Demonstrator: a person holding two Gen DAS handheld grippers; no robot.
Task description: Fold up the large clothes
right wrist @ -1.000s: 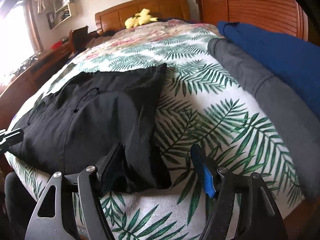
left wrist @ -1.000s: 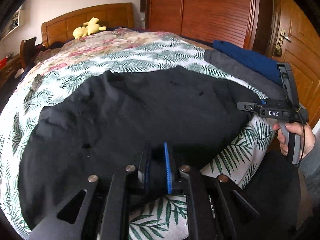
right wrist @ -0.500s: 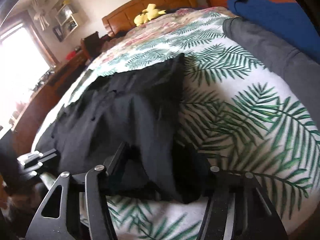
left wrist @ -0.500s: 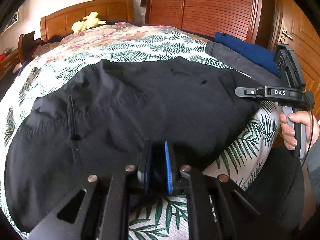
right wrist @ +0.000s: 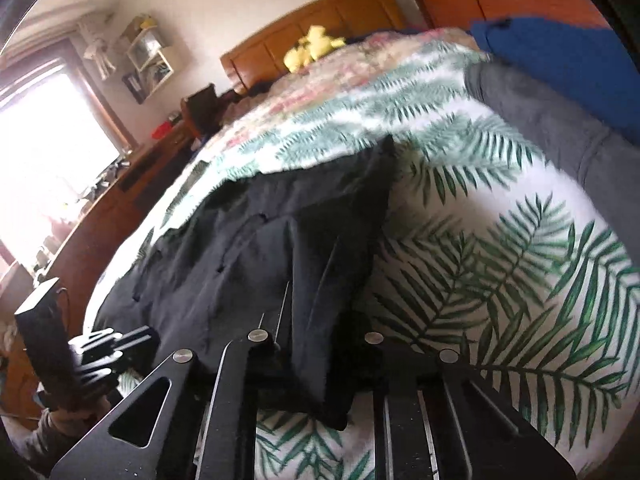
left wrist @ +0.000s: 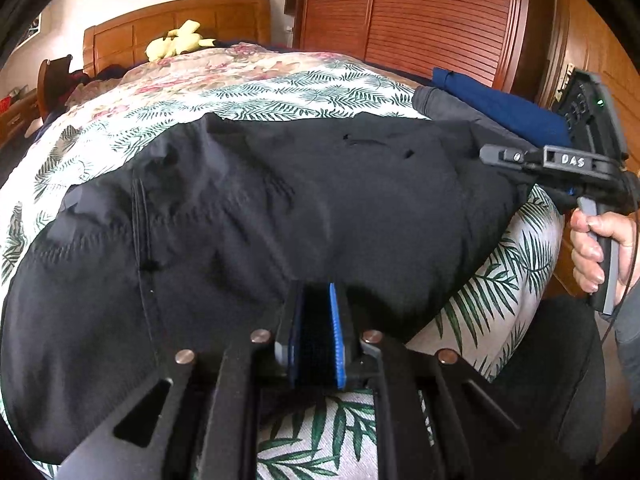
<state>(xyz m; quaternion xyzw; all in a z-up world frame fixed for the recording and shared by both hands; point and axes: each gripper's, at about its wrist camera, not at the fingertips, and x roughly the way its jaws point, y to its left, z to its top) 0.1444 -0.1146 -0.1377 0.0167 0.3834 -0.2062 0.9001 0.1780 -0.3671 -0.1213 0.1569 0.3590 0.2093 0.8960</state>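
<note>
Fingers (left wrist: 335,332) of both grippers pinch the black garment's (left wrist: 280,208) near hem at 6 o'clock, the right having just closed; folding is barely begun.

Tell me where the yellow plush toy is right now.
The yellow plush toy lies at the far end of the bed, against the wooden headboard, upper left in the left wrist view, beyond the black garment.

the right gripper (right wrist: 316,356) has just been closing: a second ago its jaws stood wide around the near corner of the black garment (right wrist: 280,264), and now they are pinched on that cloth. its view has also rolled and tipped. in the left wrist view, more of the garment's near-left part now shows
</note>
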